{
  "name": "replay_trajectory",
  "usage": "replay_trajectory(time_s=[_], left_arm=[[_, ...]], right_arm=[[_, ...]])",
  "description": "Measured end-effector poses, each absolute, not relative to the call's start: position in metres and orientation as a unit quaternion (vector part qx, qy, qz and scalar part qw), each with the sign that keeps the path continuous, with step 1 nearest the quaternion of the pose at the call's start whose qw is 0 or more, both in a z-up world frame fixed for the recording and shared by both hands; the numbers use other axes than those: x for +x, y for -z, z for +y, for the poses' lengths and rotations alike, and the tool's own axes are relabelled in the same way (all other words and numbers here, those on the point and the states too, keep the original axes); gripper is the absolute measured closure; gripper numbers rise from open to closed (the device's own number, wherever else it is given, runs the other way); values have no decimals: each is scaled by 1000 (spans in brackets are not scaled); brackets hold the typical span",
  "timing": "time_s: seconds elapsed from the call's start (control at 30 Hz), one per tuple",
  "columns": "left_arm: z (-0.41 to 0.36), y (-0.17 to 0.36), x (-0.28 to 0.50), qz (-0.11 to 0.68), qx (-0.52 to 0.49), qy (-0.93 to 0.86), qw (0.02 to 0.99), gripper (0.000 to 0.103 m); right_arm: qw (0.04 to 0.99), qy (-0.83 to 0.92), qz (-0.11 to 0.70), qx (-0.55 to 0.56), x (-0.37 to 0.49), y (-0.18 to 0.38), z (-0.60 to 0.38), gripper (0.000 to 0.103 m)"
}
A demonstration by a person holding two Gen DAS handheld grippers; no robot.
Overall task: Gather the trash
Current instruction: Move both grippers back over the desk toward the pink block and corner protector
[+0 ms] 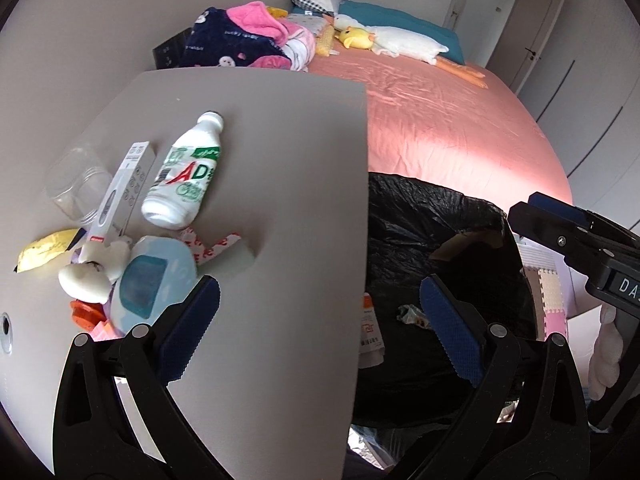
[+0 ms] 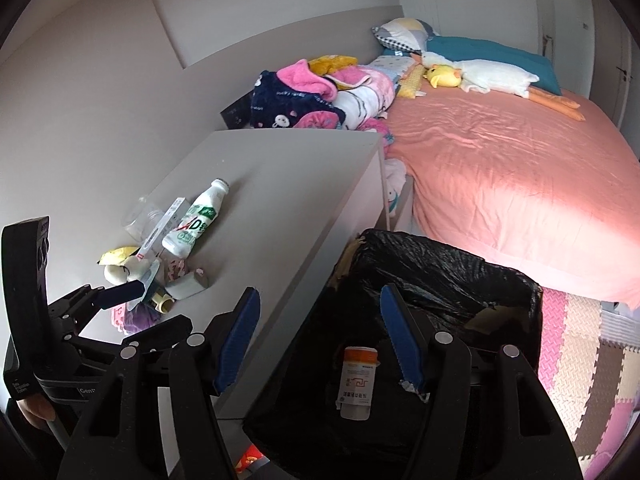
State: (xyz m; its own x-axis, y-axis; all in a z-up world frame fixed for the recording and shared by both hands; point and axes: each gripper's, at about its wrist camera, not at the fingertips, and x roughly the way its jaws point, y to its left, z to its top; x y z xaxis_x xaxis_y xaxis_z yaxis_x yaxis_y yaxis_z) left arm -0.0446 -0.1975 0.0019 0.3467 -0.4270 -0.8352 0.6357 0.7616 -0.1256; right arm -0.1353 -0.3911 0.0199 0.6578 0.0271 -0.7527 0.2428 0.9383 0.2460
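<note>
blue-padded left gripper (image 1: pixel 320 324) and right gripper (image 2: pixel 318 336), both spread apart and empty, could nudge the white plastic bottle (image 1: pixel 182 172) ahead off the grey table (image 1: pixel 288 200).

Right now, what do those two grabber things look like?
Both grippers look the same. The left gripper has glossy black plastic arms with round silver rivets, and its fingers wear bumpy dark-blue pads. The right gripper has the same black arms, silver rivets and blue pads. White lettering marks the black bodies. No cables or sleeves show.
</note>
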Motion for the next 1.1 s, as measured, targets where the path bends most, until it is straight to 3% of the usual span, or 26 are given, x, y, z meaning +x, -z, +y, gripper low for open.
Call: replay_trajectory(time_s=[0.93,1.1], left_arm=[[-39,30,-7,522,-7,143,841,6],[-24,41,4,539,-33,124,833,15]], right_arm=[[861,-94,499,39,-35,39,-269,39],[856,-99,506,31,-23,46,-263,39]])
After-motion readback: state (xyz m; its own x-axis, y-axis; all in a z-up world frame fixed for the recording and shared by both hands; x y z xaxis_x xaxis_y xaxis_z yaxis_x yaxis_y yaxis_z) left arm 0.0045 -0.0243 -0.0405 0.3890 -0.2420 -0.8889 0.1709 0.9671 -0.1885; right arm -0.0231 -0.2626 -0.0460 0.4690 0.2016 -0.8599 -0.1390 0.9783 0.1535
